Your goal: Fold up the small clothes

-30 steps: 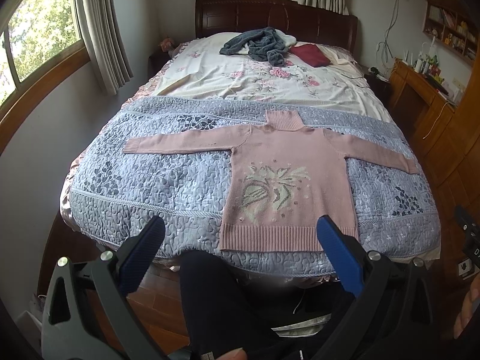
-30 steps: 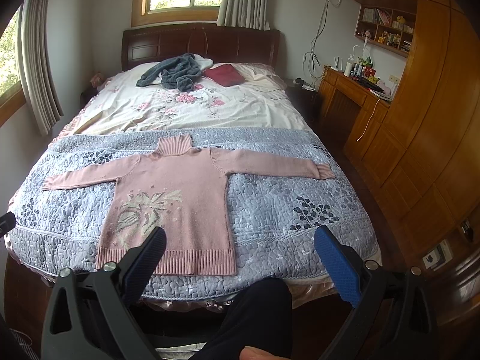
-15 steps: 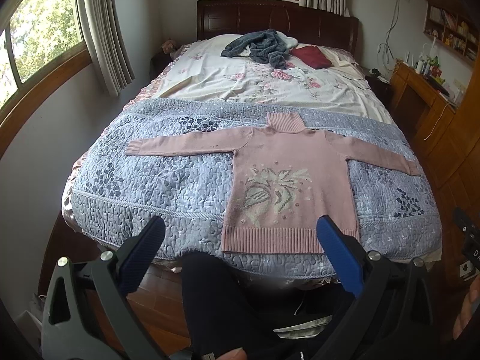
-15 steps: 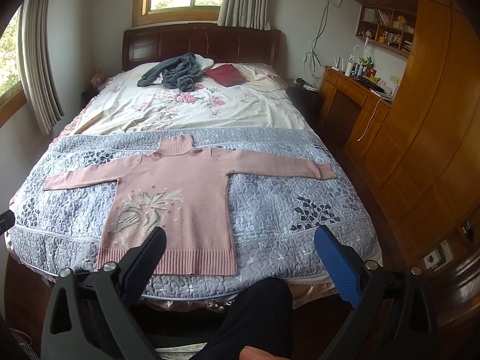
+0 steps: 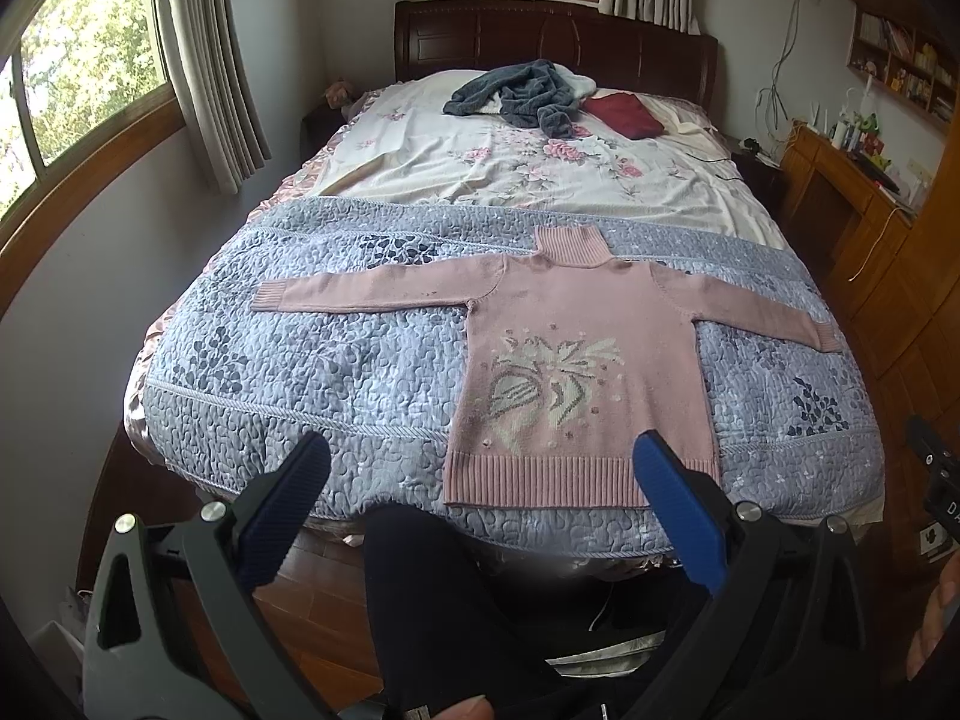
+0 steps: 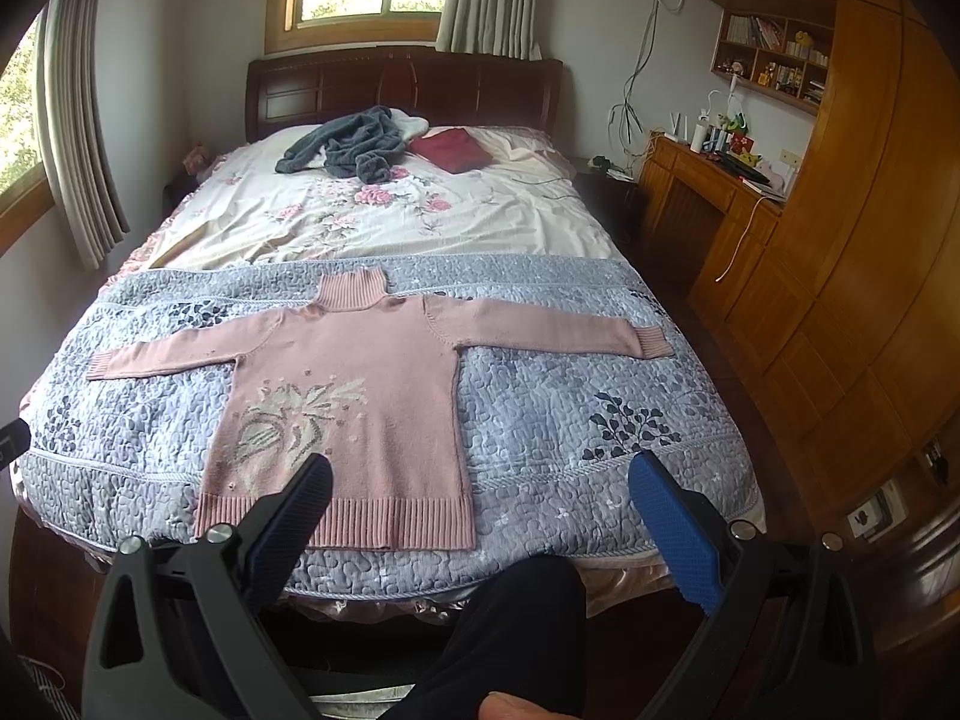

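Observation:
A small pink knit sweater (image 5: 576, 354) (image 6: 360, 396) lies flat and face up on the blue-grey quilt (image 5: 336, 372) (image 6: 552, 408), sleeves spread out to both sides, turtleneck toward the headboard and ribbed hem toward the foot of the bed. My left gripper (image 5: 480, 468) is open, held off the foot edge, short of the hem. My right gripper (image 6: 480, 492) is open too, near the hem's right corner, with nothing between its blue pads. Neither touches the sweater.
A grey garment (image 5: 522, 96) and a dark red folded item (image 5: 624, 114) lie near the wooden headboard (image 6: 408, 84). Wooden cabinets and a cluttered desk (image 6: 720, 174) line the right wall. A person's dark trouser leg (image 5: 456, 618) stands at the foot.
Both grippers have drifted slightly toward the bed; the sweater appears a little lower and nearer in both views. Their jaws have stayed open and the sweater has not moved.

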Tool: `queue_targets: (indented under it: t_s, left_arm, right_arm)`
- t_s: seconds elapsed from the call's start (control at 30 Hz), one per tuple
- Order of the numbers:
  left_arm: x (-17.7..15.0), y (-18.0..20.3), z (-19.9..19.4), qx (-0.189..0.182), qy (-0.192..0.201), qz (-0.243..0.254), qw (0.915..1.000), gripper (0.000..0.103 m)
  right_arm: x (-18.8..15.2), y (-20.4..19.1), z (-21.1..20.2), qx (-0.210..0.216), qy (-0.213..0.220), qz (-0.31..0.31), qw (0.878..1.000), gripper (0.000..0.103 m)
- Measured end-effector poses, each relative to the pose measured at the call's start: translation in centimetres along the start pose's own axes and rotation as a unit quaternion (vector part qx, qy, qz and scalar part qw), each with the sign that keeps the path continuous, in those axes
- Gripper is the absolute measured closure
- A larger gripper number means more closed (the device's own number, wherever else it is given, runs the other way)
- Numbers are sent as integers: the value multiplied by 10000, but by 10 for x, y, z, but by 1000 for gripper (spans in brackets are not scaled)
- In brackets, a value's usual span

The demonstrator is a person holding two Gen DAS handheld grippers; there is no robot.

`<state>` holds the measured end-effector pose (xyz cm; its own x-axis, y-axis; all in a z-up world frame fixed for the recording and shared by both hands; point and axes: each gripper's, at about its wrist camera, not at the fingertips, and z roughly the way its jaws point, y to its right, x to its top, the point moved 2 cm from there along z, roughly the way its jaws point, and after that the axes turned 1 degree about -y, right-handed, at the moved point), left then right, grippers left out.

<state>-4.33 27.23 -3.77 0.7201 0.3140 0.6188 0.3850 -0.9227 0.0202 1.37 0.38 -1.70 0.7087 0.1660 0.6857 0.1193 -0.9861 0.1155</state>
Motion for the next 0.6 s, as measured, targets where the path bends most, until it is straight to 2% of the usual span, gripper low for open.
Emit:
queue_targets:
  t_s: [0.6]
  left_arm:
    - [0, -1, 0, 6, 6, 3, 10000, 3]
  right_arm:
    - [-1, 2, -1, -1, -21, 6, 10000, 4]
